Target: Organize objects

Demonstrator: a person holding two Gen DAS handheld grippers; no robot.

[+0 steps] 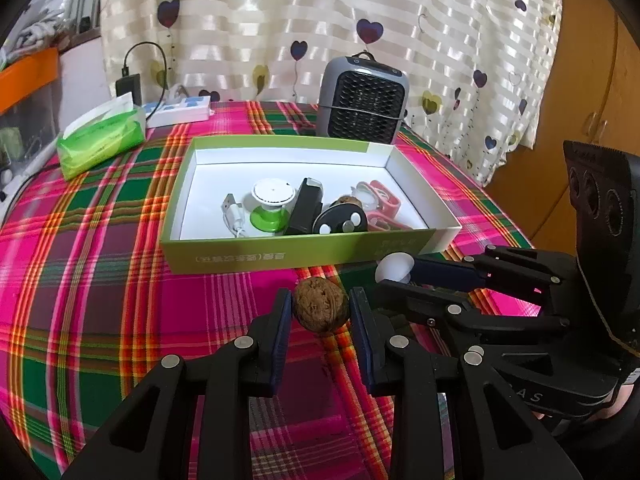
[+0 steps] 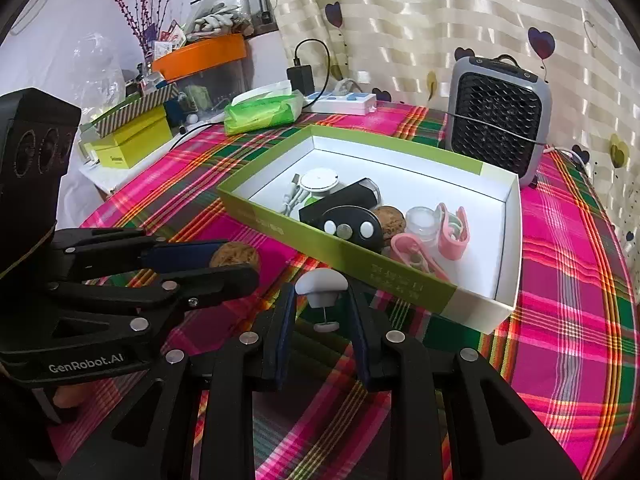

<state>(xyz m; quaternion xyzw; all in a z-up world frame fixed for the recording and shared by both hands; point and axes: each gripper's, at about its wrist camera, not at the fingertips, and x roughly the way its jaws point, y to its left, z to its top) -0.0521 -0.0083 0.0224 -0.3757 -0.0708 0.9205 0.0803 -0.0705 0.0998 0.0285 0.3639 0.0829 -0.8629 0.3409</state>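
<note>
Careful: your left tongs [image 1: 320, 312] pinch the brown wrinkled walnut [image 1: 320, 309] and your right tongs [image 2: 322, 300] pinch the small white mushroom-shaped plastic knob [image 2: 322, 286], both just short of the green-sided cardboard box [image 1: 304, 254]. Round shapes may squirt free; that near wall could snag them.

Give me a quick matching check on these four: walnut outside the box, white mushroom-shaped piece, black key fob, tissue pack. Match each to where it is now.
Things:
1. walnut
2. white mushroom-shaped piece
3. black key fob
4. green tissue pack

Places:
A. inside the green box
B. between the fingers of the left gripper
C. on the tablecloth, left of the box in the left wrist view
D. between the fingers of the right gripper

Pairs: 1-B, 2-D, 3-A, 4-C
</note>
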